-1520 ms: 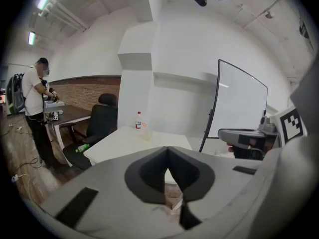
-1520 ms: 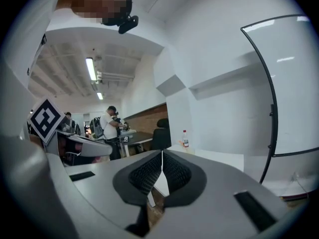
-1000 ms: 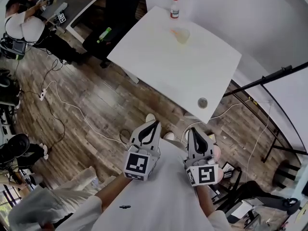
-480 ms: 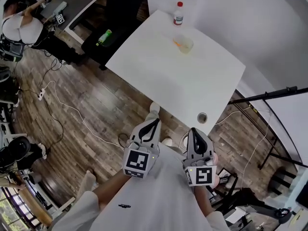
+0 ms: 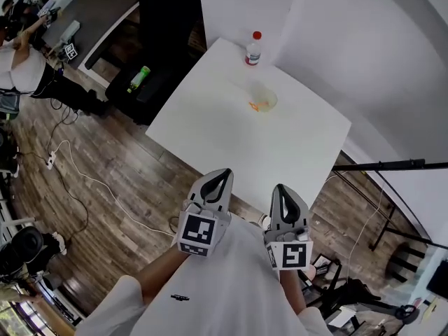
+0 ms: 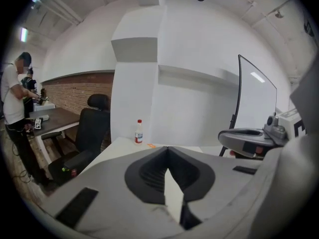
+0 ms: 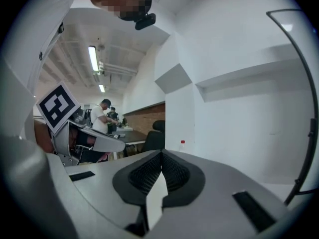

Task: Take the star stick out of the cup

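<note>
A clear cup [image 5: 264, 98] stands on the white table [image 5: 224, 128] toward its far side, with an orange star stick [image 5: 255, 106] in it. In the left gripper view only an orange speck [image 6: 151, 145] shows on the tabletop. My left gripper [image 5: 222, 176] and right gripper [image 5: 281, 190] are both shut and empty, held close to my body at the table's near edge, far from the cup. Each gripper view shows its jaw tips touching: the left gripper [image 6: 167, 149], the right gripper [image 7: 160, 153].
A bottle with a red cap [image 5: 253, 49] stands behind the cup at the table's far edge. A black chair [image 5: 150, 75] with a green bottle [image 5: 138, 78] on it stands left of the table. A black stand [image 5: 392, 165] reaches in from the right. People work at a desk far left.
The view has shifted: the table and cup now sit lower and nearer to my grippers. Both grippers stay shut, side by side.
</note>
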Available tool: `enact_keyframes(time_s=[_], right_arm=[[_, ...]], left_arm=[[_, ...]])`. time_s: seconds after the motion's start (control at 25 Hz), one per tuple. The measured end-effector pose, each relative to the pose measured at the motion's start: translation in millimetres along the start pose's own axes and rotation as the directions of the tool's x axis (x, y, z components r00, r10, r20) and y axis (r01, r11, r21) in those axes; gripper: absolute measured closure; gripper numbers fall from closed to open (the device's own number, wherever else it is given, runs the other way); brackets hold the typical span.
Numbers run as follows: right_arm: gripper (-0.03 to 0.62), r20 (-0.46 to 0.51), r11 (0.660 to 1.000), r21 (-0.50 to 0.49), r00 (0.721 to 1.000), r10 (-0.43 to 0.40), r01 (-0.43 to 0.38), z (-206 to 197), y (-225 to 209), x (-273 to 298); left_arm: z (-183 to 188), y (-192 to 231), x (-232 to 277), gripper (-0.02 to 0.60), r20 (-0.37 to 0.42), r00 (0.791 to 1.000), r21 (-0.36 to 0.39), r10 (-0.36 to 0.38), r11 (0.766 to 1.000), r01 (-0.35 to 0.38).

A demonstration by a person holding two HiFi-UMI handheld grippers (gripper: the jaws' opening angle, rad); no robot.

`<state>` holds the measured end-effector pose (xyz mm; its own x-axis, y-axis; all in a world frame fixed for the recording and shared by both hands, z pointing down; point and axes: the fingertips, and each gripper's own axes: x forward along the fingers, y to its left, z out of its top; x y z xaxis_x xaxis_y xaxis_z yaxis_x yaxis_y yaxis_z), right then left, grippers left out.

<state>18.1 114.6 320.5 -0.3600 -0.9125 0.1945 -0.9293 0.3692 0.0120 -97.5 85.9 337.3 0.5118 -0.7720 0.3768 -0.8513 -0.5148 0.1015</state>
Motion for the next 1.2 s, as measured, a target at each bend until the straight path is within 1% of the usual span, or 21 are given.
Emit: enact_keyframes(time_s=[0.12,0.24,0.44,0.52,0.64,0.76,0.88,1.04,1.2], right_arm=[[0.595,0.005,0.999,-0.007,0.999,-0.040,0.040,8.2,-6.5,29.2],[0.595,-0.011,0.997,0.002,0.997,-0.077,0.077,10.7,-9.4,50.7],[0.595,-0.052,0.995,0.006,0.993,-0.102,0.103,13.1,-16.1,66.5],[0.595,-0.063,0.994,0.004,0.993,-0.105,0.105,11.8,-21.6,72.1],[0.595,-0.074,0.993,0.012,0.991,-0.113,0.114,8.2,-33.5,82.9],[0.595,-0.079,0.994,0.019,0.991,-0.105,0.107,9.3,-37.2,91.5],[0.595,-0.070,0.995,0.020,0.993,-0.098,0.100,11.6,-45.1,97.2],[0.595,-0.067,0.994,0.032,0.992,-0.103,0.105,11.7,-56.8,97.3],[0.595,-0.069,0.993,0.042,0.992,-0.107,0.110,7.9,-68.1,98.7]], left_arm=[[14.7,23.3,21.6,0.568,0.018,0.999,0.012,-0.028,1.000,0.028],[23.8,41.8,39.2,0.568,0.021,0.998,0.008,-0.063,0.998,0.063],[35.2,50.0,64.5,0.568,0.019,0.994,-0.009,-0.104,0.995,0.104],[32.4,50.2,75.0,0.568,-0.005,0.994,-0.023,-0.108,0.994,0.108],[30.7,51.1,94.4,0.568,-0.020,0.994,0.006,-0.110,0.994,0.110],[32.2,51.8,105.4,0.568,-0.035,0.992,0.006,-0.121,0.993,0.121],[35.8,50.5,117.5,0.564,-0.038,0.993,0.005,-0.116,0.993,0.116],[34.4,48.6,131.2,0.546,-0.053,0.993,-0.018,-0.108,0.994,0.107],[32.0,46.2,145.1,0.514,-0.066,0.993,-0.028,-0.097,0.995,0.095]])
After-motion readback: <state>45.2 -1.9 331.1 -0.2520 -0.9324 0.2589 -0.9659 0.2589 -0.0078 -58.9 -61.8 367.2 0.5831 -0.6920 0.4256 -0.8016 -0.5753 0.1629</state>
